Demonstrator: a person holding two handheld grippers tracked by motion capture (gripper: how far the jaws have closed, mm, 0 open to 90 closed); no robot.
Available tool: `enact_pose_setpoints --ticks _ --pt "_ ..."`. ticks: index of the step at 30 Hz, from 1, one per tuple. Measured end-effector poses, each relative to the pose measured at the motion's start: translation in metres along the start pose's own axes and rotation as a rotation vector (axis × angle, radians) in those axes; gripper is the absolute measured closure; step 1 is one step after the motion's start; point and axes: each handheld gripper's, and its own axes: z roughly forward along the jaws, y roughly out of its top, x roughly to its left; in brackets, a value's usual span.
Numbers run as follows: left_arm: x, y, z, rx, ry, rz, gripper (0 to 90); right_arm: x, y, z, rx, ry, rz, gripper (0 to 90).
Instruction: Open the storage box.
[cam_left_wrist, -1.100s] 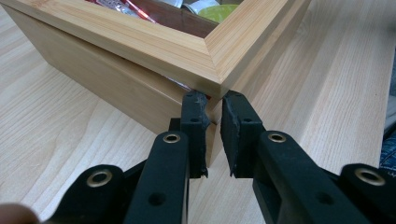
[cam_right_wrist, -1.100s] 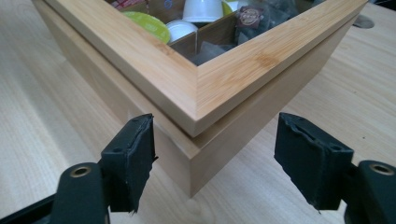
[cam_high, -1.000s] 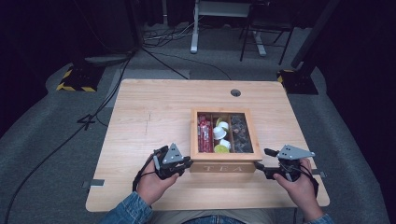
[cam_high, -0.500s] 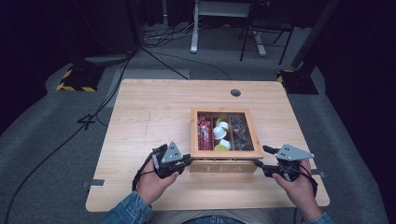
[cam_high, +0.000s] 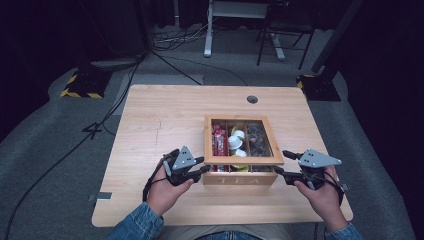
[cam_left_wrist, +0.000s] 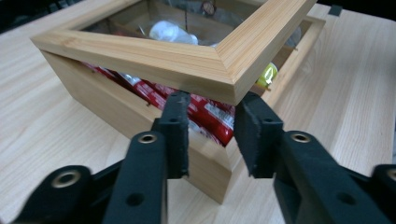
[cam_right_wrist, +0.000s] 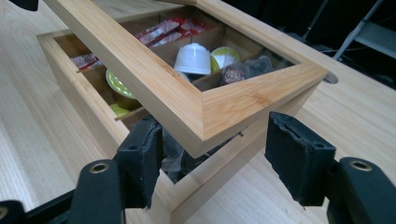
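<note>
Tea box (cam_high: 239, 172) sits at centre-right of the worktop (cam_high: 165, 120), its glass-paned lid (cam_high: 243, 161) raised (sachets and capsules inside), the left gripper (cam_high: 199, 167) just opened, jaws astride the lid's near-left corner, the right gripper (cam_high: 280, 163) spread loose around the opposite corner.

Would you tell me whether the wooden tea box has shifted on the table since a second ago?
No. The tea box sits just as far from the round cable hole in the table as before, in the high view.
</note>
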Motion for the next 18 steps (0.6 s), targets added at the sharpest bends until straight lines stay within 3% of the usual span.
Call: enact_pose_setpoints --ticks 6,11,18 --pt "0.001 0.007 -0.003 -0.018 0.055 -0.032 41.9 -0.007 0.013 -0.004 -0.027 0.0 -0.029 37.6" --pt "0.006 0.001 -0.01 -0.01 0.096 -0.045 37.8 -0.015 0.03 -0.007 -0.054 -0.008 -0.06 38.4" --pt "0.018 -0.015 -0.029 0.01 0.157 -0.094 36.9 -0.03 0.048 -0.007 -0.082 0.007 -0.068 40.7"
